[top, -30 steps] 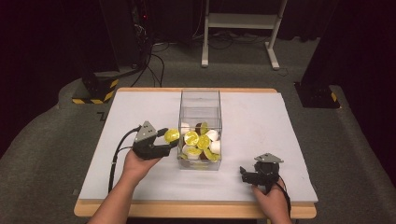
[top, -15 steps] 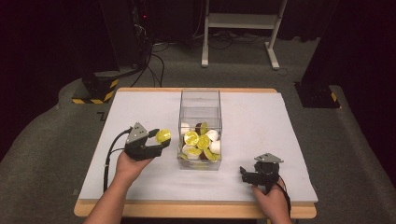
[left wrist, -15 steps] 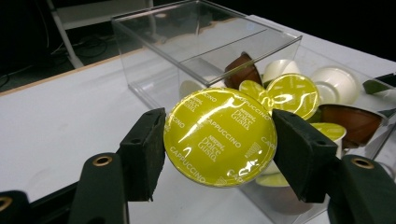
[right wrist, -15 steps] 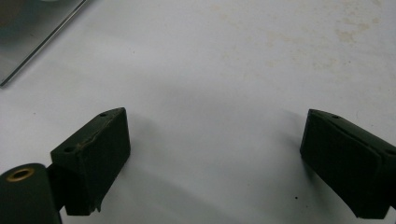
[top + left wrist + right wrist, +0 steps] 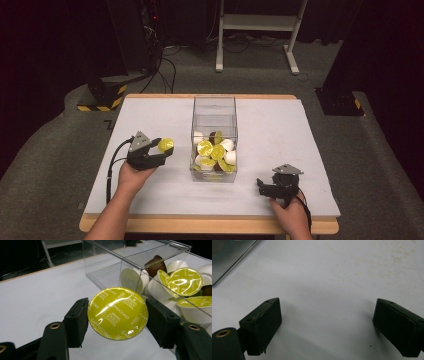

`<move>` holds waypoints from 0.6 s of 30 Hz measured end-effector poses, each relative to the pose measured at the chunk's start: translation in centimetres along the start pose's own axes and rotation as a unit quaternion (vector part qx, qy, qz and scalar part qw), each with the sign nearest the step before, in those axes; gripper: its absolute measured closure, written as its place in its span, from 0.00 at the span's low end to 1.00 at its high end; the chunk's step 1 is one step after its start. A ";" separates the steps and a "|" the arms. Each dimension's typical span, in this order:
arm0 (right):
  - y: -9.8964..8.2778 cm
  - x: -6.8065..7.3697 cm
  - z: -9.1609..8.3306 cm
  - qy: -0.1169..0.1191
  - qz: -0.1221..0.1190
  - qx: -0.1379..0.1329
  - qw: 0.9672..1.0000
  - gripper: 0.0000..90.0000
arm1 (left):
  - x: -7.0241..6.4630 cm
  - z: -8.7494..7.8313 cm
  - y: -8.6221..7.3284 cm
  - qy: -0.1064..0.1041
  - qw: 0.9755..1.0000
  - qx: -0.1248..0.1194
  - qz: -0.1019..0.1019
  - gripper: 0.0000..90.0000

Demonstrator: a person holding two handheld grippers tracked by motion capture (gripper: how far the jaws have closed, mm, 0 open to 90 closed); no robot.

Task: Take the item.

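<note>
Your left gripper (image 5: 161, 152) grips one yellow capsule (image 5: 118, 312) just left of the clear box (image 5: 214, 106). Your right gripper (image 5: 262, 186) rests open right of the box; many capsules remain inside, so you're likely early.

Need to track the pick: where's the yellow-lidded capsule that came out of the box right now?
In the high view, the capsule is clamped in the left gripper above the white table, just left of the clear box.

White-topped table (image 5: 150, 115) with wooden edge, clear plastic box (image 5: 214, 111) of coffee capsules standing at its middle
</note>
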State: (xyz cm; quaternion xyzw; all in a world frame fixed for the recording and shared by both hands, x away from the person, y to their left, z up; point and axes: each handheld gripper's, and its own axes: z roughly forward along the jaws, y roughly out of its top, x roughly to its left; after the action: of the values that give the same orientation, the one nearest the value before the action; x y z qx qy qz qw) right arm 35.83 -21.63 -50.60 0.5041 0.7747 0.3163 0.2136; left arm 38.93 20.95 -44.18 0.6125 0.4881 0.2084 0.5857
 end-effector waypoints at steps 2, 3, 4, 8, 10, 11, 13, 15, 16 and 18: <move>0.0 0.0 0.0 0.000 0.000 0.000 1.000 0.09 | 0.2 0.1 -0.1 0.005 1.000 -0.005 -0.007 0.42; 0.0 0.0 0.0 0.000 0.000 0.000 1.000 0.09 | 0.3 0.2 -0.1 0.006 1.000 -0.003 -0.005 0.42; 0.0 0.0 0.0 0.000 0.000 0.000 1.000 0.09 | 0.5 0.2 -0.2 0.007 1.000 0.001 -0.001 0.42; 0.0 0.0 0.0 0.000 0.000 0.000 1.000 0.09 | 0.8 0.7 -0.5 0.013 1.000 0.001 -0.009 0.42; 0.0 0.0 0.0 0.000 0.000 0.000 1.000 0.09 | 1.1 0.9 -0.7 0.018 1.000 0.008 -0.002 0.42; 0.0 0.0 0.0 0.000 0.000 0.000 1.000 0.09 | 1.1 1.0 -0.7 0.020 1.000 0.008 -0.002 0.42; 0.0 0.0 0.0 0.000 0.000 0.000 1.000 0.09 | 1.3 1.2 -0.8 0.024 1.000 0.010 0.000 0.42; 0.0 0.0 0.0 0.000 0.000 0.000 1.000 0.09 | 1.5 1.6 -0.9 0.029 1.000 0.004 -0.004 0.42; 0.0 0.0 0.0 0.000 0.000 0.000 1.000 0.09 | 1.7 1.6 -0.9 0.030 1.000 0.008 0.000 0.42; 0.0 0.0 0.0 0.000 0.000 0.000 1.000 0.09 | 2.1 2.0 -1.0 0.037 0.999 0.006 0.000 0.42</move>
State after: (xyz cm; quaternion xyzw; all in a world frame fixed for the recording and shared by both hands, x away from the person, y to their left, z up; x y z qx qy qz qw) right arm 35.82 -21.63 -50.60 0.5041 0.7747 0.3163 0.2137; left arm 41.16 21.55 -46.24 0.6084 0.5104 0.2279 0.5633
